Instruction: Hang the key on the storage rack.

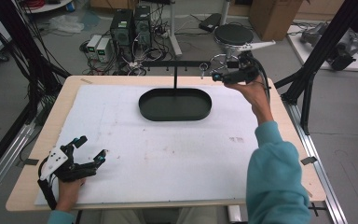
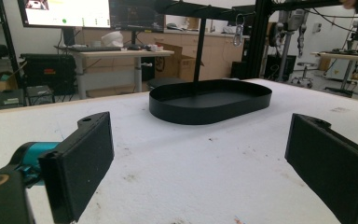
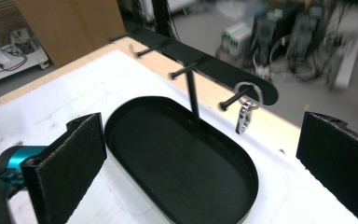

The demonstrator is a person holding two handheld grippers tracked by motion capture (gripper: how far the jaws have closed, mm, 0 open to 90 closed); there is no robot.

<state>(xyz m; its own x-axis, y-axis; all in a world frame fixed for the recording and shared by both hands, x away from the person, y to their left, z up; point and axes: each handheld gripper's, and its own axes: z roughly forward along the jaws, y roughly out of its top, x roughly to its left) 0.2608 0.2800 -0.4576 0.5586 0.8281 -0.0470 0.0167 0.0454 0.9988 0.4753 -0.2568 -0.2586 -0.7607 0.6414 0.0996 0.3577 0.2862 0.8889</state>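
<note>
At the left of the high view, the left gripper (image 1: 92, 148) rests low on the white foam-covered table (image 1: 121, 121) near the front edge, its black jaws spread wide with nothing between them; its own view looks across bare table toward the tray. In the middle of the table sits the black oval metal tray (image 1: 175, 105), empty, with a thin black post rising from its far side to a black crossbar with short pegs (image 1: 177, 64). Near the right end of that bar a small silver key ring with a metal clip (image 3: 247, 105) hangs from a peg, above the table just beyond the tray's far rim. At the right, the right gripper (image 1: 218, 77) is held up level with the bar, just beside the ring but apart from it, jaws fully parted and empty.

Judging from this, the hanging step looks finished: the ring sits on its peg and the right tongs have let go. The next move probably calls for drawing the right hand clear without brushing the ring or the bar, since a nudge could swing it off
</note>
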